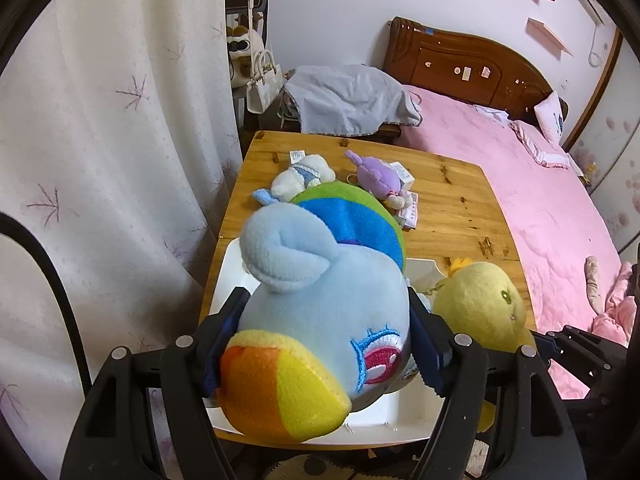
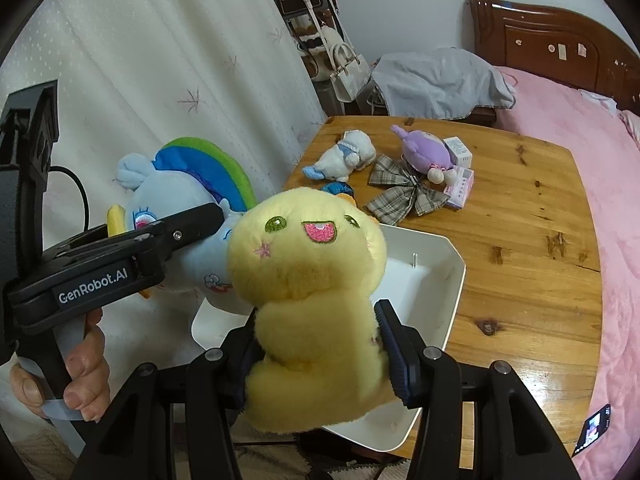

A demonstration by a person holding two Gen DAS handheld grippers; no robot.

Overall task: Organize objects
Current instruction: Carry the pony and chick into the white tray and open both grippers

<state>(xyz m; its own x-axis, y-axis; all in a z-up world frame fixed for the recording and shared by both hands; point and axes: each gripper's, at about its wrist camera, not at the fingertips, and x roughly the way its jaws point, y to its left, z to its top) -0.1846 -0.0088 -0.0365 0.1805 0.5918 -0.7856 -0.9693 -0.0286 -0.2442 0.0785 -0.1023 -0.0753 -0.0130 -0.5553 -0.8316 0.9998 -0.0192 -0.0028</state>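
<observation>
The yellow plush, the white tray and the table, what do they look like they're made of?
Yellow plush: soft, fuzzy fleece with a matte nap, and its face looks embroidered. White tray: smooth, thin-walled, rigid, probably moulded plastic. Table: wood, with visible knots and grain under a slightly glossy finish, likely varnished pine.

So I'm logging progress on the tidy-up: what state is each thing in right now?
blue pony plush: clamped in the left tongs, above the tray.
yellow plush: clamped in the right tongs, above the tray.
white tray: on the table, empty.
white plush: lying loose on the table.
purple plush: lying loose on the table.
plaid bow: flat on the table.
</observation>
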